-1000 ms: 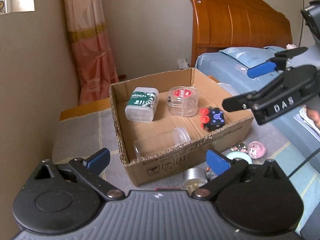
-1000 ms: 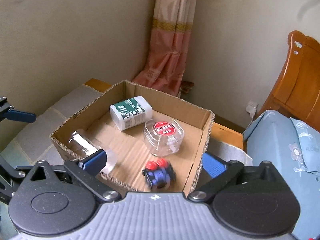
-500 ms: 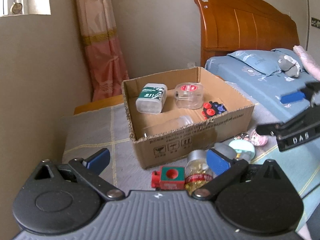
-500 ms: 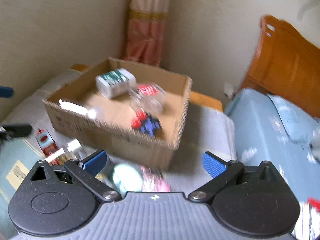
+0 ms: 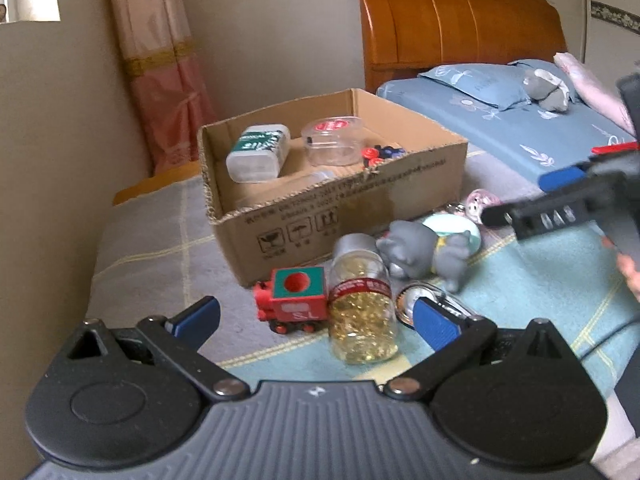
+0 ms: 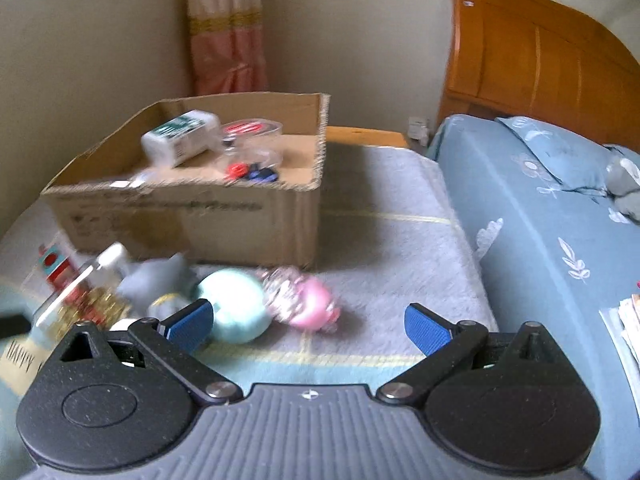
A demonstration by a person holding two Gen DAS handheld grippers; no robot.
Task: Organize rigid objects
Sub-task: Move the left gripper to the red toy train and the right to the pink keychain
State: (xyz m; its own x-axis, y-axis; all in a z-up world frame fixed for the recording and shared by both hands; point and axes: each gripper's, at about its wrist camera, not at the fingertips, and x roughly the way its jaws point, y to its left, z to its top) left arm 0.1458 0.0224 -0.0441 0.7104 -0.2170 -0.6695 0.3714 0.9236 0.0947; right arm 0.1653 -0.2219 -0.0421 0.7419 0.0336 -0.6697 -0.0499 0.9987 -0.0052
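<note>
A cardboard box (image 5: pixel 352 196) (image 6: pixel 192 216) on the grey rug holds a white medical box (image 5: pixel 259 153), a clear tub with a red lid (image 5: pixel 331 141) and a red-and-blue toy (image 5: pixel 380 153). In front of it lie a red toy train (image 5: pixel 294 300), a bottle of gold capsules (image 5: pixel 362 304), a grey toy cat (image 5: pixel 424 250), a pale green ball (image 6: pixel 234 306) and a pink sparkly toy (image 6: pixel 304 298). My left gripper (image 5: pixel 316 320) is open and empty, just short of the train and bottle. My right gripper (image 6: pixel 308 324) is open and empty, near the pink toy.
A bed with blue bedding (image 6: pixel 560 208) and a wooden headboard (image 5: pixel 456 20) runs along the right. A pink curtain (image 5: pixel 160 60) hangs behind the box. The right gripper shows in the left wrist view (image 5: pixel 560 208). Papers (image 6: pixel 624 332) lie at the bed's edge.
Both grippers pulled back and lower from over the box. The loose items in front of the box came into view. The red-and-blue toy stays in the box.
</note>
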